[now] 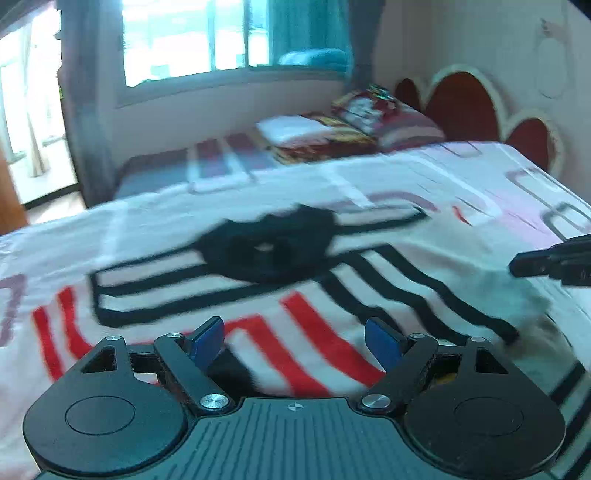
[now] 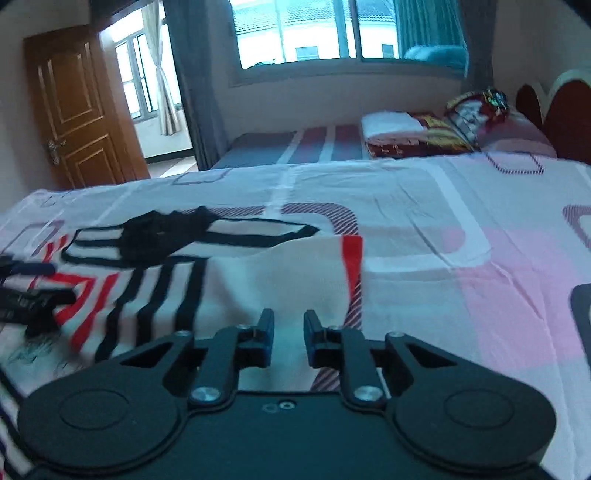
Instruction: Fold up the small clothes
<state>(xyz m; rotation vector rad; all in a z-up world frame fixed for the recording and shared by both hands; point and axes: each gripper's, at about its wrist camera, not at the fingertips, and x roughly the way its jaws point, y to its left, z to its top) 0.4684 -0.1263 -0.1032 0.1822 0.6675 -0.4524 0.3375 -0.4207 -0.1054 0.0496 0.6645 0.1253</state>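
Observation:
A small white garment [image 1: 280, 295] with black and red stripes and a black collar lies on the bed, partly folded; it also shows in the right wrist view [image 2: 236, 280]. My left gripper [image 1: 293, 341] is open and empty, low over the garment's near red-striped part. My right gripper [image 2: 289, 332] is open with a narrow gap, empty, just above the garment's white near edge. The right gripper's fingers [image 1: 546, 264] show at the right edge of the left wrist view. The left gripper [image 2: 33, 291] shows at the left edge of the right wrist view.
The bed sheet [image 2: 461, 236] is white and pink with square patterns. Folded blankets and a pillow [image 2: 436, 129] lie at the far end by a red headboard [image 1: 469, 99]. A window [image 2: 332, 29] is behind, a wooden door [image 2: 77, 107] stands at the left.

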